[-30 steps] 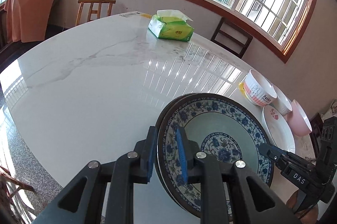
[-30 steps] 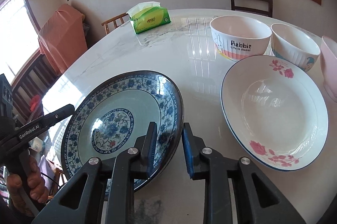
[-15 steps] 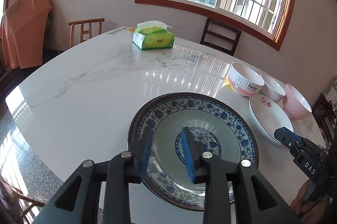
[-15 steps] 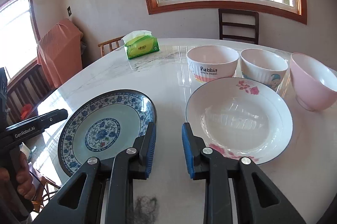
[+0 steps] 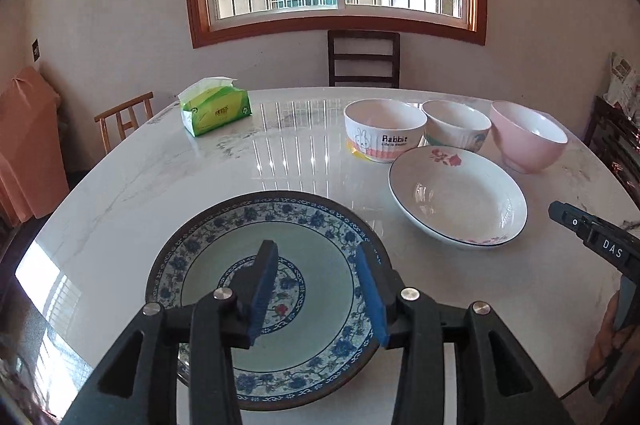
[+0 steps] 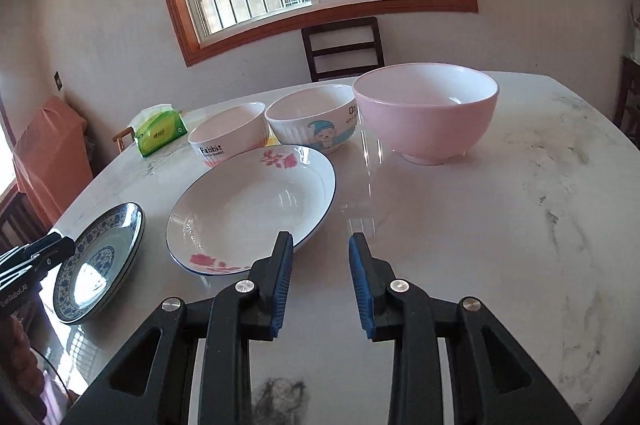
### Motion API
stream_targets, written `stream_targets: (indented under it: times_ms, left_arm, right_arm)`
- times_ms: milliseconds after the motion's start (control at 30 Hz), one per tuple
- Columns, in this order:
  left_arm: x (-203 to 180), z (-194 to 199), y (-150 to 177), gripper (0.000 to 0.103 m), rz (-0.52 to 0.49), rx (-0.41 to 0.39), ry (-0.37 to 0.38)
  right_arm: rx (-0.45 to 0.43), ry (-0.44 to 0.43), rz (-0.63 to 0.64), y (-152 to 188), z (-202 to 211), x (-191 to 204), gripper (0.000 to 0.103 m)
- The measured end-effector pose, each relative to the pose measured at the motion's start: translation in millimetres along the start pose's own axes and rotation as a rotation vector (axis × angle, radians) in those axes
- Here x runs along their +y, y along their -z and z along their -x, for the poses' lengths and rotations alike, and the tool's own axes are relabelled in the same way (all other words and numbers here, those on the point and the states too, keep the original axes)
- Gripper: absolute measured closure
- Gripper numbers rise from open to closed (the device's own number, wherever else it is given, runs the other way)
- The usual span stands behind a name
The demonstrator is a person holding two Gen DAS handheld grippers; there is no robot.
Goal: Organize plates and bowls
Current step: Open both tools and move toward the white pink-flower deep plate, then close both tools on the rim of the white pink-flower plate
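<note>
A blue-patterned plate [image 5: 320, 253] lies flat on the marble table [image 5: 160, 181], under my open, empty left gripper [image 5: 316, 265]; it also shows in the right wrist view [image 6: 104, 249]. A white plate with pink flowers [image 5: 456, 197] lies to its right, and in the right wrist view [image 6: 252, 209]. Behind it stand a "Rabbit" bowl [image 5: 382, 131], a cartoon bowl [image 5: 456, 125] and a pink bowl [image 5: 528, 137]. My right gripper [image 6: 320, 249] is open and empty, hovering just right of the white plate's near rim, in front of the pink bowl [image 6: 426, 115].
A green tissue pack [image 5: 214, 107] sits at the far left of the table. Chairs [image 5: 364, 59] stand around the table, under a window. Bare marble [image 6: 520, 225] lies to the right of the right gripper.
Both grippers let go of the blue plate, which now lies flat. The left gripper opened and pulled back above it. The right gripper opened and swung right toward the white plate and bowls.
</note>
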State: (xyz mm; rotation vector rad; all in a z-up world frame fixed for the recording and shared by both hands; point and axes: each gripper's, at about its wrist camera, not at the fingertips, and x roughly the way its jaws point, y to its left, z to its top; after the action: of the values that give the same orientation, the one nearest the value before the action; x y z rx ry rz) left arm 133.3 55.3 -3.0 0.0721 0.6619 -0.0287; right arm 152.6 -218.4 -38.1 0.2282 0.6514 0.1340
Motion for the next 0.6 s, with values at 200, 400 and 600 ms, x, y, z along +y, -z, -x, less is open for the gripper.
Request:
stream_targets:
  times_ms: [200,400,600]
  left_arm:
    - [-30.4,-7.9,-9.3,0.061,-0.053,-0.013,-0.010]
    - [-50.3,-24.7,-20.5,0.061,-0.081,0.009,0.008]
    - [-54.4,-56.0,-42.3,0.061,-0.018,0.096,0.127]
  right_arm:
    - [0.001,-0.045,-0.048,1.0,0.8,-8.0,0.071]
    - [0.012,-0.069,-0.070,1.7,0.9,-12.6,0.070]
    - [0.058,-0.078,-0.089,0.0,-8.5,-14.1,0.070]
